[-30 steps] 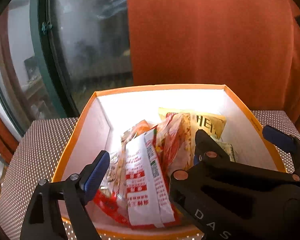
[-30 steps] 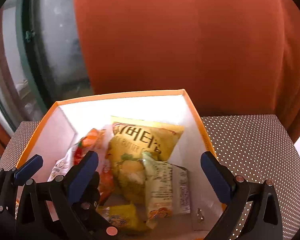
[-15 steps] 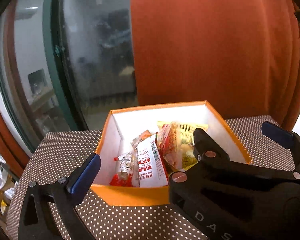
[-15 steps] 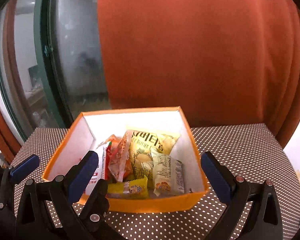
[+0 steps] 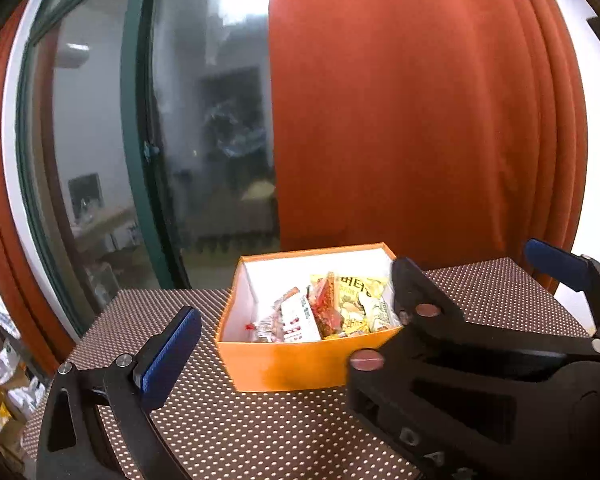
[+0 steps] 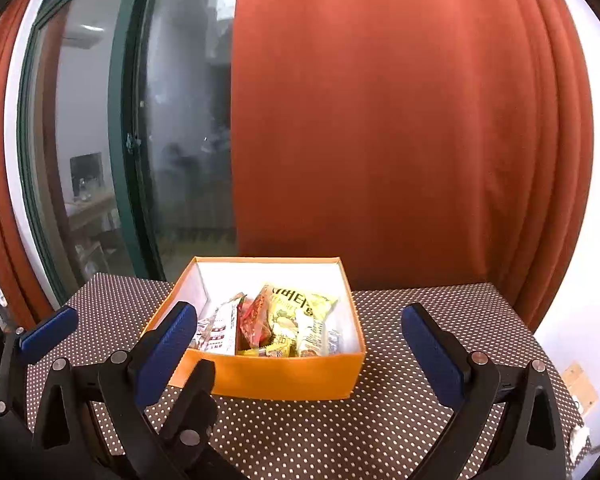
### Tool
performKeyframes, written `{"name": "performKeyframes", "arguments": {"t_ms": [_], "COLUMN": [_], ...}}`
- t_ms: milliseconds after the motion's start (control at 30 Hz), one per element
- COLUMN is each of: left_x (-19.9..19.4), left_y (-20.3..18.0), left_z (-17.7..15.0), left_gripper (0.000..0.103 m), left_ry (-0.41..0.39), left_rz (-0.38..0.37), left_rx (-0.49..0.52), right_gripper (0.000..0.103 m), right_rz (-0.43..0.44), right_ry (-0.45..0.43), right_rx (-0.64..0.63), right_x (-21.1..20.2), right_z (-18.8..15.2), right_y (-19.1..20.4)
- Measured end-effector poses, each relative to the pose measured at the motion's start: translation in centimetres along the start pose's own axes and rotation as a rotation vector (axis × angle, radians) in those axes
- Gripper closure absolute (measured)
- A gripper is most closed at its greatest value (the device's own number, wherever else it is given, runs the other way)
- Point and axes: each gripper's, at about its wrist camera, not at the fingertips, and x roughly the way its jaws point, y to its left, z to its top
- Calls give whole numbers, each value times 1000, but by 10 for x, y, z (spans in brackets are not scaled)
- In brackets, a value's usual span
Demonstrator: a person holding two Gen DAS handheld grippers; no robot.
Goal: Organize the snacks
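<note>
An orange box point(image 5: 292, 366) point(image 6: 284, 376) with white inner walls stands on the dotted table. It holds several snack packets: a yellow bag point(image 5: 356, 300) point(image 6: 296, 308), a red packet point(image 5: 326, 304) point(image 6: 256, 316) and a white packet with red print point(image 5: 296, 320) point(image 6: 218, 328). My left gripper point(image 5: 284, 344) is open and empty, short of the box; its right finger is hidden behind the right gripper's black body point(image 5: 460, 360). My right gripper point(image 6: 300, 340) is open and empty in front of the box. The left gripper's blue pad point(image 6: 48, 334) shows at its left.
The table has a brown cloth with white dots point(image 5: 260, 432) point(image 6: 340, 432). An orange curtain point(image 5: 420, 120) point(image 6: 400, 120) hangs behind it, with a green-framed glass door point(image 5: 148, 140) point(image 6: 128, 140) at the left. Clutter lies on the floor at far left point(image 5: 4, 384).
Both grippers have pulled back and up from inside the box to in front of it. The box now looks small and far. Both stay open and empty.
</note>
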Motion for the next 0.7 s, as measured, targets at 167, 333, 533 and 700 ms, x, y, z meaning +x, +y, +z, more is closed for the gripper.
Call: {"name": "performKeyframes", "arguments": {"t_ms": [167, 333, 533, 700], "left_x": [-28, -55, -78, -83], "left_y": [5, 15, 24, 30], "left_z": [-17, -36, -60, -73], "left_gripper": [0, 0, 0, 0], "left_ry": [-14, -18, -12, 6], "left_rz": [10, 22, 29, 36], "left_rx": [5, -9, -45, -64], "right_gripper": [0, 0, 0, 0], "right_rz": [-10, 3, 9, -16], "right_ry": [-22, -18, 3, -9], "right_rx": [24, 39, 86, 97], "right_x": [-35, -56, -77, -91], "right_z": [-15, -32, -57, -74], "right_y": [-5, -12, -28, -35]}}
